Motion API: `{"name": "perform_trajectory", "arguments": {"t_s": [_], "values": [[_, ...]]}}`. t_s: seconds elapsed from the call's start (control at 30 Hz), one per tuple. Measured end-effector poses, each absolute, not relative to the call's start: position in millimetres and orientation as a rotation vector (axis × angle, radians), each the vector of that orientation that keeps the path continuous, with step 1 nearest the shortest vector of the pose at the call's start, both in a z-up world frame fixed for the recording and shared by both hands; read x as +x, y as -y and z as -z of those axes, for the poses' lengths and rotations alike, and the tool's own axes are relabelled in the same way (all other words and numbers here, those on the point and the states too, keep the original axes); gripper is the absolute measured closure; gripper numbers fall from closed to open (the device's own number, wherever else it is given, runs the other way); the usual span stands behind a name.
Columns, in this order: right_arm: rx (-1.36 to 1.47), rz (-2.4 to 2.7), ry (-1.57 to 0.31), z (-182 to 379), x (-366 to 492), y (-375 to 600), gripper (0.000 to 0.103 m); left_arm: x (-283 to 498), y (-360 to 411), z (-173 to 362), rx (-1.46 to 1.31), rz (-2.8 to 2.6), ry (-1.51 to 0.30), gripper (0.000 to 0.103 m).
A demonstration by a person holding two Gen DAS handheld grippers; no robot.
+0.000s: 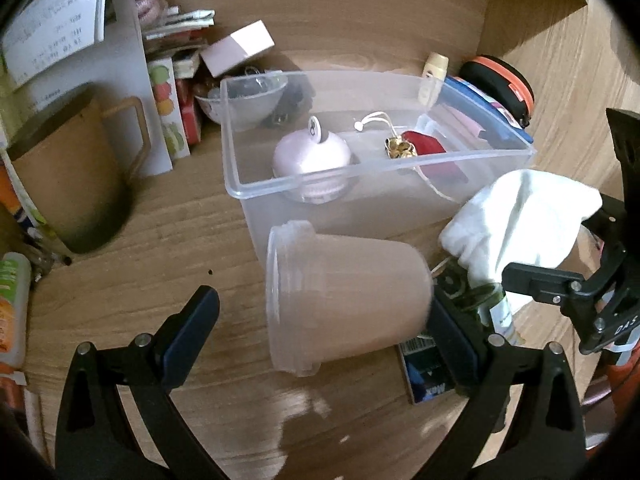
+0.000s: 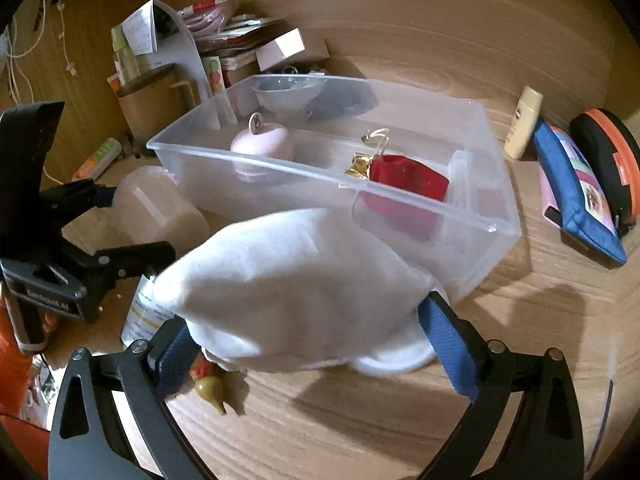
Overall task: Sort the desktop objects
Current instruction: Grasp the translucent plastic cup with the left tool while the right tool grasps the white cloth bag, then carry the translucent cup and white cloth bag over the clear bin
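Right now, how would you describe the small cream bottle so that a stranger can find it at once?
Find the clear plastic bin in the middle of the wooden desk. Past its far right corner, the cream bottle stands upright just left of a blue zip pouch. It is the only pale, slim, standing thing there; the pouch and the black-and-orange round case are dark and wide.

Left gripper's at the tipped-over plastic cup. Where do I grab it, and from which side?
Grip the cup across its tapered body, coming from the near side as the left gripper already points. It lies on its side, rim left and base right by the right finger, so the open fingers straddle it; close mid-body, clear of the rim.
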State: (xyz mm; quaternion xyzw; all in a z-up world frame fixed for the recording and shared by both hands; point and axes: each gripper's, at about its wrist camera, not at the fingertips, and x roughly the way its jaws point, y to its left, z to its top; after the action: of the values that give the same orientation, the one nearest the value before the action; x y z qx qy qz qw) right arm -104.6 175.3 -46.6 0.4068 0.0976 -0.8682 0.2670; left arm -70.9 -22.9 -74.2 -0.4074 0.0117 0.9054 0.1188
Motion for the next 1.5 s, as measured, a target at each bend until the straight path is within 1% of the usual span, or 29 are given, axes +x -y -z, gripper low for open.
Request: {"name": "perform_trajectory", "arguments": {"t_s": [0.1,0.2,0.23,0.27,0.3,0.33,0.37,0.4,0.47,0.5,0.57,0.73,0.9,1.1,1.2,1.5], "values": [[1.071,2.343,-0.263,47.2,-105.1,-173.5,0.003,-72.9,23.7,74.7,-1.183,-2.652,-0.025,0.002],[1.043,2.344,-0.268,45.9,-104.2,-170.8,0.016,-75.9,25.3,75.8,-1.189,-2.645,0.005,0.002],[1.031,2.338,-0.27,44.9,-103.5,-169.1,0.026,-76.3,24.8,75.9,-1.188,-2.647,0.004,0.002],[1.022,2.326,-0.274,44.2,-102.7,-167.8,0.038,-75.8,23.7,75.6,-1.184,-2.653,-0.003,0.002],[1.016,2.315,-0.277,43.4,-101.7,-166.3,0.042,-75.0,22.6,75.4,-1.176,-2.66,-0.016,0.003],[1.011,2.307,-0.283,43.0,-100.7,-164.5,0.047,-73.4,21.4,74.8,-1.166,-2.662,-0.026,0.006],[1.003,2.305,-0.29,42.9,-100.0,-163.3,0.052,-72.9,20.7,74.4,-1.16,-2.657,-0.025,0.011],[0.998,2.304,-0.292,42.8,-99.5,-162.7,0.055,-72.3,20.6,74.1,-1.154,-2.645,-0.017,0.014],[1.0,2.291,-0.272,41.8,-99.4,-162.7,0.066,-72.0,20.5,73.9,-1.144,-2.622,0.002,0.025],[1.003,2.29,-0.254,41.2,-99.9,-163.4,0.068,-71.3,20.2,73.4,-1.135,-2.612,0.011,0.029],[1.007,2.293,-0.217,39.1,-100.3,-165.8,0.074,-69.3,18.5,72.9,-1.126,-2.631,-0.007,0.03],[1.004,2.303,-0.161,31.4,-96.8,-170.1,0.078,-63.8,16.1,71.2,-1.107,-2.67,-0.045,0.032],[0.982,2.307,-0.097,19.0,-93.5,-179.9,0.079,-61.2,24.1,67.0,-1.098,-2.692,0.032,0.034],[0.971,2.315,-0.035,8.8,-92.3,-188.4,0.079,-55.4,27.9,59.1,-1.072,-2.717,0.052,0.039],[0.962,2.319,-0.013,4.1,-91.5,-192.6,0.079,-53.0,36.0,51.5,-1.06,-2.727,0.085,0.039],[0.876,2.35,0.028,-21.4,-88.3,-204.8,0.079,-44.3,48.7,38.2,-1.022,-2.789,0.101,0.039]]}}
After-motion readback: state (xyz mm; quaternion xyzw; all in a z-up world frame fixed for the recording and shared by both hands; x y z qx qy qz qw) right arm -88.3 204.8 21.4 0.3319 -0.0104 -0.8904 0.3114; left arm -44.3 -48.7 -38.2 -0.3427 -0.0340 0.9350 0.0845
